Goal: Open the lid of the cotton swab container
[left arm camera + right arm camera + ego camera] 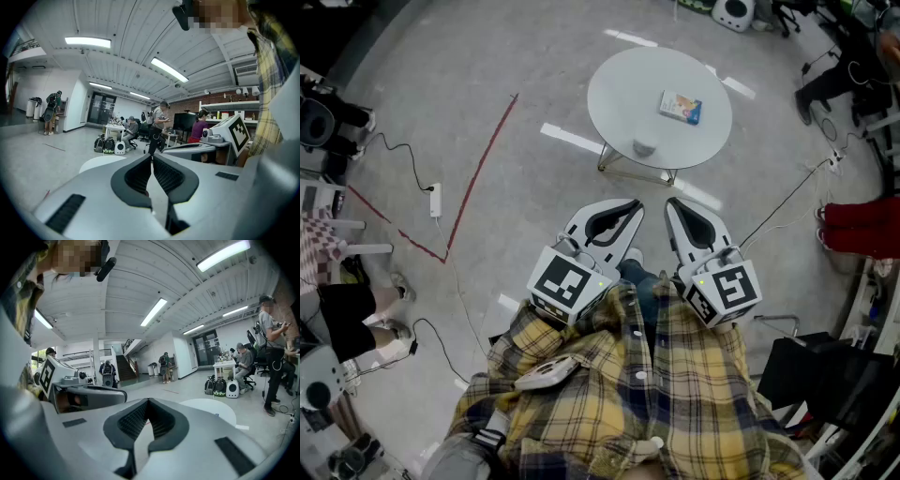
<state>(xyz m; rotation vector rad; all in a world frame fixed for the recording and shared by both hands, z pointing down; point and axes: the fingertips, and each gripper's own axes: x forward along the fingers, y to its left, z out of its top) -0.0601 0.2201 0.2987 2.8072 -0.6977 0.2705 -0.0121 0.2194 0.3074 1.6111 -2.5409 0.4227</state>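
Small blue-and-white box, presumed cotton swab container [681, 107], on round white table [619, 94]. Tools: left gripper [630, 211], right gripper [675, 208], jaws together, empty, well short of table. Step: approach. Next: reach table, part jaws.

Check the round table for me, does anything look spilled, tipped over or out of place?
Nothing stands out. The round white table holds only a colourful box lying flat and a small grey container by the nearer edge, set apart, nothing spilled.
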